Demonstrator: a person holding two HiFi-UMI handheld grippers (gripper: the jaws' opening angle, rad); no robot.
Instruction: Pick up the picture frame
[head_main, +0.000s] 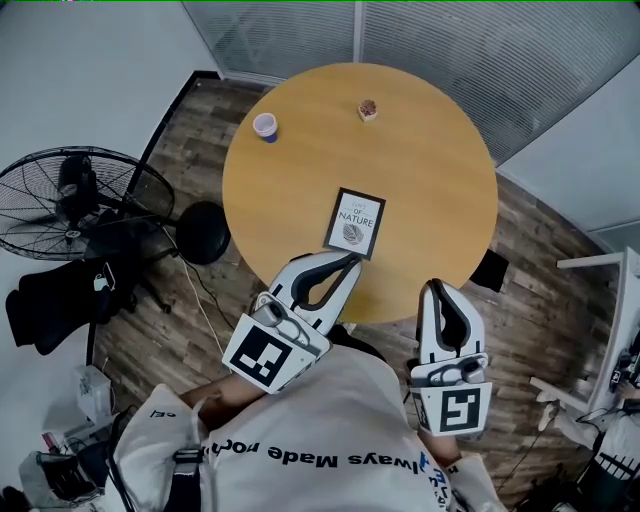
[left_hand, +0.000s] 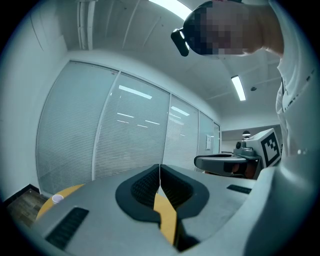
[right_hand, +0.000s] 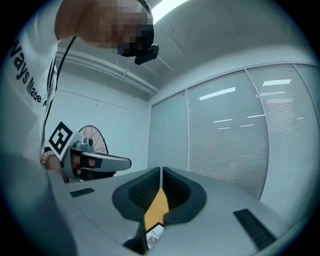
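Observation:
The picture frame (head_main: 355, 222), black-edged with a white nature print, lies flat on the round wooden table (head_main: 420, 180), near its front edge. My left gripper (head_main: 352, 260) is shut and empty, its tips just short of the frame's near edge. My right gripper (head_main: 437, 287) is also shut and empty, over the table's front edge to the right of the frame. In the left gripper view the jaws (left_hand: 160, 167) meet at the tips, with only table showing behind them. In the right gripper view the gripper (right_hand: 161, 171) is shut too, and a corner of the frame (right_hand: 154, 235) shows through the gap below.
A small paper cup (head_main: 265, 127) and a small brown item (head_main: 368, 110) sit at the table's far side. A floor fan (head_main: 80, 200) and a black stool (head_main: 203, 232) stand to the left. A white rack (head_main: 610, 330) is on the right. Glass walls with blinds lie beyond.

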